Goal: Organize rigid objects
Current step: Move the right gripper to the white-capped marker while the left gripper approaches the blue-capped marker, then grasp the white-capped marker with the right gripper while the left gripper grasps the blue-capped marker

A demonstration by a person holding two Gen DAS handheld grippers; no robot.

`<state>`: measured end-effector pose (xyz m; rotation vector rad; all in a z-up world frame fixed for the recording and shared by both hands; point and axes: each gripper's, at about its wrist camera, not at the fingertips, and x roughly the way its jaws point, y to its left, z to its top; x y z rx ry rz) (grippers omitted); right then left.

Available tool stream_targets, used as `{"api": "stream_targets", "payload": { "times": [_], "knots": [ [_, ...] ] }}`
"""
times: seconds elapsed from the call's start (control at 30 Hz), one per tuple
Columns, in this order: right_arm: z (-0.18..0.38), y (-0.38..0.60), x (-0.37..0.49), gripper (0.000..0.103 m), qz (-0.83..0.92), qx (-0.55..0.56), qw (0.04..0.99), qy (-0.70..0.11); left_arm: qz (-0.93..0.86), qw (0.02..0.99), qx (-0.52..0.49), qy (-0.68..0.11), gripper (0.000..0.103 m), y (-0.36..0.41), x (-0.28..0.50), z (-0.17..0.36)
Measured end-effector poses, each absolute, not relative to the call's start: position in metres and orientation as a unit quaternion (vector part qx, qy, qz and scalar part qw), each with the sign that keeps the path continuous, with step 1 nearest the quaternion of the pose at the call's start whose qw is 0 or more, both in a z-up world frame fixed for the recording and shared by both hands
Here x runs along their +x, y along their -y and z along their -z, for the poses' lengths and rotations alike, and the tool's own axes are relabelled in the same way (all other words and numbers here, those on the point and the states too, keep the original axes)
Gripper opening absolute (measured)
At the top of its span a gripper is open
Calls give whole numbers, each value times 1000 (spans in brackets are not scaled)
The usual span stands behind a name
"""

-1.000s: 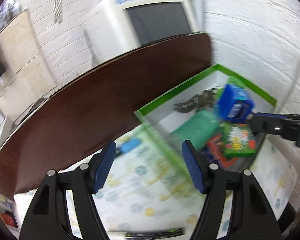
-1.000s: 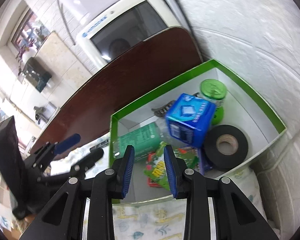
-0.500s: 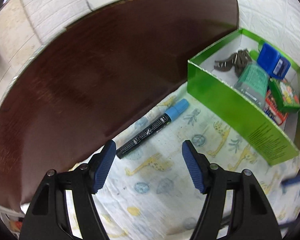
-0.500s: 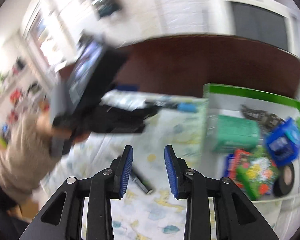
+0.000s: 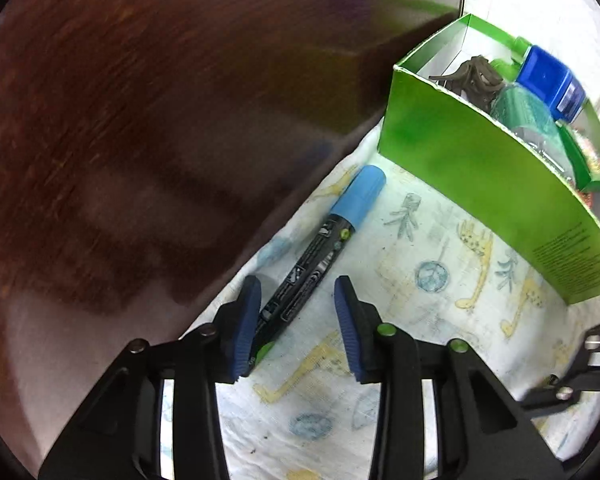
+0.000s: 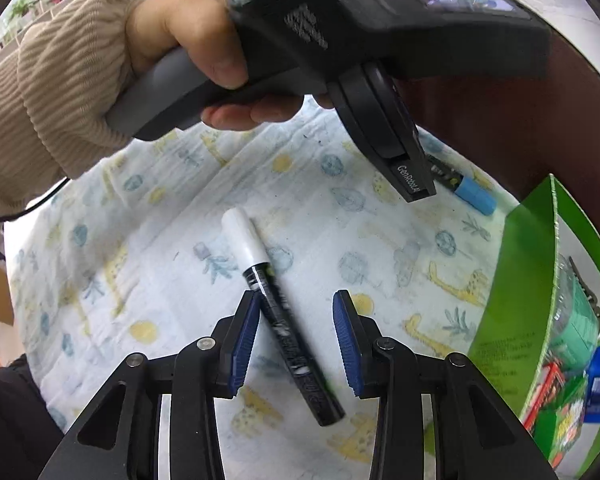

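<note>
A black marker with a blue cap (image 5: 324,248) lies on the patterned cloth (image 5: 420,280); its rear end sits between the open fingers of my left gripper (image 5: 296,320). It also shows in the right wrist view (image 6: 470,192), partly hidden behind the left gripper. A black marker with a white cap (image 6: 276,304) lies on the cloth between the open fingers of my right gripper (image 6: 294,336). A green box (image 5: 480,184) at the right holds several items, among them a blue box (image 5: 548,80) and a green bottle (image 5: 528,116).
The cloth covers part of a dark brown table (image 5: 140,120). The person's hand in a beige sleeve (image 6: 52,88) holds the left gripper body (image 6: 360,40) above the cloth. The green box's wall (image 6: 516,304) stands close at the right.
Both grippers have dropped towards the cloth. The left one has closed in over the blue-capped marker; the right one has swung away from the box to the white-capped marker.
</note>
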<state>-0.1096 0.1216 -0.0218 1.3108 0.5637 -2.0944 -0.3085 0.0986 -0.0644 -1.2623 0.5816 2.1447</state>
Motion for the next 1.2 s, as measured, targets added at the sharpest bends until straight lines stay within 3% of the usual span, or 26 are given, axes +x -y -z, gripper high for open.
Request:
{"api": "stream_targets", "payload": {
  "times": [0.1, 0.17, 0.23, 0.43, 0.73, 0.97, 1.1, 1.2],
  "knots": [
    [27, -121, -115, 36, 782, 496, 314, -209, -801, 296, -483, -193, 31, -93, -312, 66],
    [26, -120, -115, 22, 781, 497, 316, -210, -803, 295, -485, -184, 28, -89, -309, 67],
    [24, -120, -111, 18, 779, 497, 317, -213, -806, 287, -486, -181, 26, -85, -302, 68],
    [16, -155, -107, 17, 794, 522, 279, -141, -829, 220, -486, -171, 22, -60, -265, 70],
    [7, -186, -117, 18, 827, 533, 179, 7, -854, 97, -509, -54, 21, -22, -190, 74],
    [3, -170, -128, 18, 820, 538, 187, 51, -864, 77, -495, -42, 35, -31, -166, 75],
    [12, -170, -126, 18, 823, 536, 181, 45, -881, 86, -463, -46, 55, -36, -187, 60],
    [16, -158, -130, 20, 823, 536, 185, 28, -884, 91, -450, -83, 53, -50, -211, 56]
  ]
}}
